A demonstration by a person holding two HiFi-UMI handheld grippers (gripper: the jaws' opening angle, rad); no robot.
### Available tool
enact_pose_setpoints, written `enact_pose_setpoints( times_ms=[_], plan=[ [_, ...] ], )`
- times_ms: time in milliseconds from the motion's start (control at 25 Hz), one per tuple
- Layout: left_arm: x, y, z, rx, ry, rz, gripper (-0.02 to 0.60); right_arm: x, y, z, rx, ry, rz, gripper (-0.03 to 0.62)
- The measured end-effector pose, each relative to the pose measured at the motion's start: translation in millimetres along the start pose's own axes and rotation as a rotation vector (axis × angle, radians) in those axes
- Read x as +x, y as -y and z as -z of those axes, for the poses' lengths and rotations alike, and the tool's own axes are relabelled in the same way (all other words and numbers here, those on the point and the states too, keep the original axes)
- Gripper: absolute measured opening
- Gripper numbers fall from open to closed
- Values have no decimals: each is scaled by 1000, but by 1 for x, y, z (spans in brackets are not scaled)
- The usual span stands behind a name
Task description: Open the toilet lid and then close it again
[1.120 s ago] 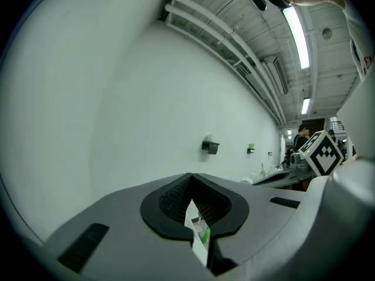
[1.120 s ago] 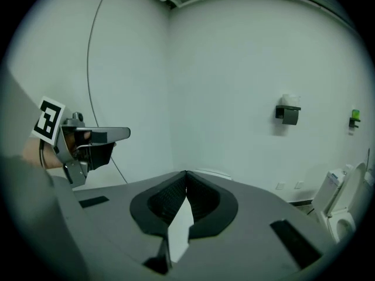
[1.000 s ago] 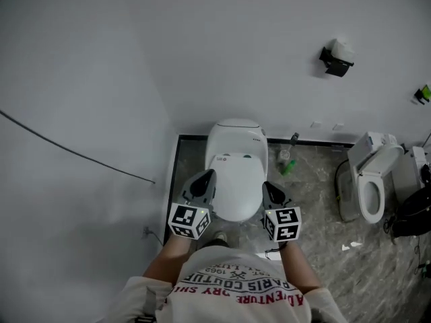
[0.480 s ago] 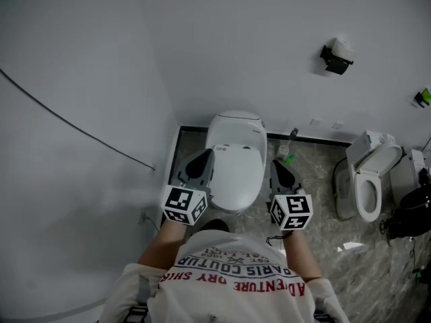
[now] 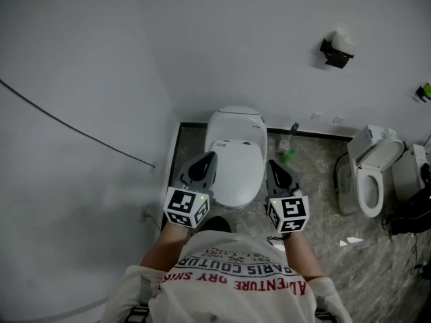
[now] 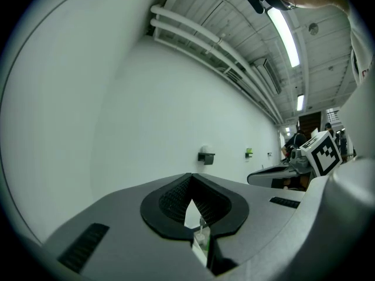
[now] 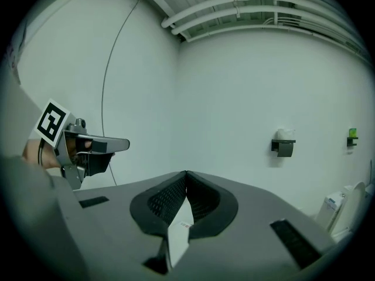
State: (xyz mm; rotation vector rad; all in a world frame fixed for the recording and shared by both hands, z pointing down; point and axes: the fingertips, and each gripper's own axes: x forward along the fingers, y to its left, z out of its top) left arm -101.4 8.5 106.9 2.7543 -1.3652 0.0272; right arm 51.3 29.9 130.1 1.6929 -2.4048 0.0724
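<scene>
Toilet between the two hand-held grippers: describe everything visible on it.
The toilet is white and glossy, maybe ceramic: a rounded back unit and a smooth oval lid, lying shut. Small dark markings sit at the lid's rear. It stands on grey marbled floor against the white wall. The left hand-held gripper and right hand-held gripper flank its front; contact cannot be told.
</scene>
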Motion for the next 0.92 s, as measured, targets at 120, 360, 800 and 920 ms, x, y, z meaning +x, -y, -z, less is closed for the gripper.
enact_pose_setpoints(
  times_ms=[120,360,800,920],
  plan=[
    [1,1,3,-3,-9,-2,6,1,1,2,18,-4,-5,15],
    [-1,-3,7,-24,-21,-10,6,0,2,5,28,-8,-4,15],
    [-4,-6,4,13,-30,-10,6,2,-10,0,117,16,-29,15],
    [-1,-7,-4,40,-22,-18,6,4,-7,-15,122,42,-32,15]
  ],
)
